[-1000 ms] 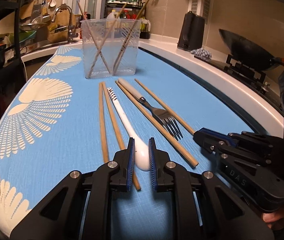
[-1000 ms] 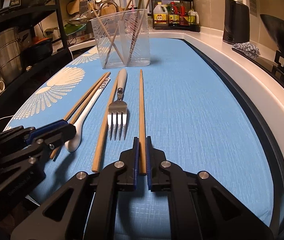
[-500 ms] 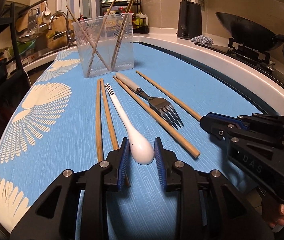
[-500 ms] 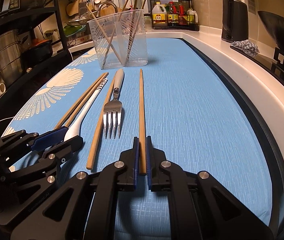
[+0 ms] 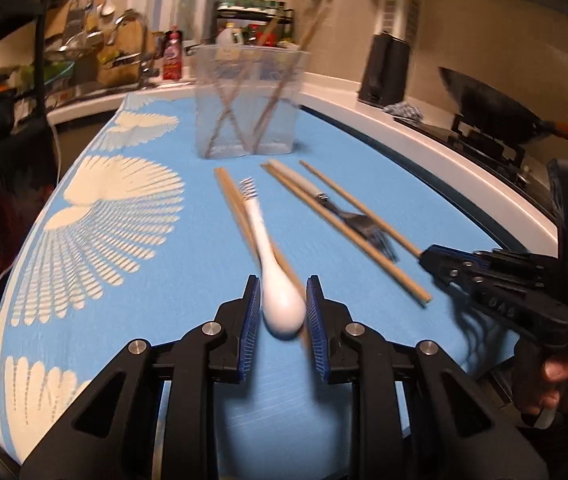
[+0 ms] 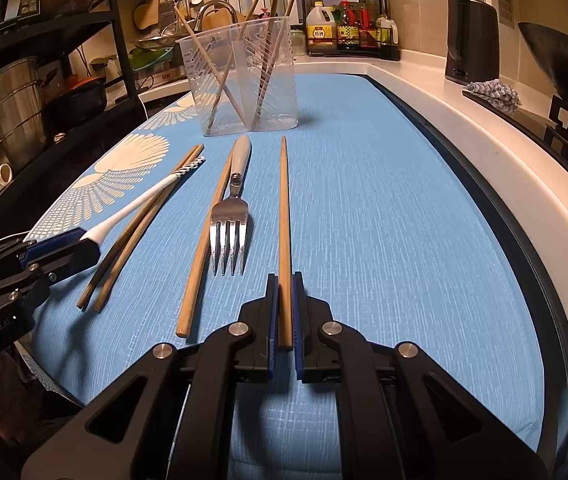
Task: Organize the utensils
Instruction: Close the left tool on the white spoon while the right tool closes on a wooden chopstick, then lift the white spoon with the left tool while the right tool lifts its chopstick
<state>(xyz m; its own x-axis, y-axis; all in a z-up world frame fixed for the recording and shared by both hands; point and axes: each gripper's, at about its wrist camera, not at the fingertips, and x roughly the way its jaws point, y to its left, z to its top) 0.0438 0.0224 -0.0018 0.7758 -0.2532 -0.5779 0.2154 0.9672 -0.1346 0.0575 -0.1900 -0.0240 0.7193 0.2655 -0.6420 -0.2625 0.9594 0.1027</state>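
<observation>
The left gripper's (image 5: 283, 307) blue-padded fingers (image 5: 251, 312) are clamped on the bowl of a white spoon (image 5: 277, 280); its handle points away toward a clear plastic holder (image 5: 249, 104) (this view is blurred). In the right wrist view the spoon angles up off the blue desk mat (image 6: 384, 220), its patterned handle tip crossing above a pair of wooden chopsticks (image 6: 131, 240) that lie flat just beside it. To the right lies a single chopstick (image 6: 201, 248), then a metal fork (image 6: 229, 232) with its tines toward the camera, touching that chopstick near the handle. Farthest right, the right gripper's (image 6: 283, 314) fingers (image 6: 271, 320) are pressed together on the near end of another chopstick (image 6: 284, 208), which runs straight toward the holder. The holder stands upright at the far end of the mat with several chopsticks leaning crossed inside.
</observation>
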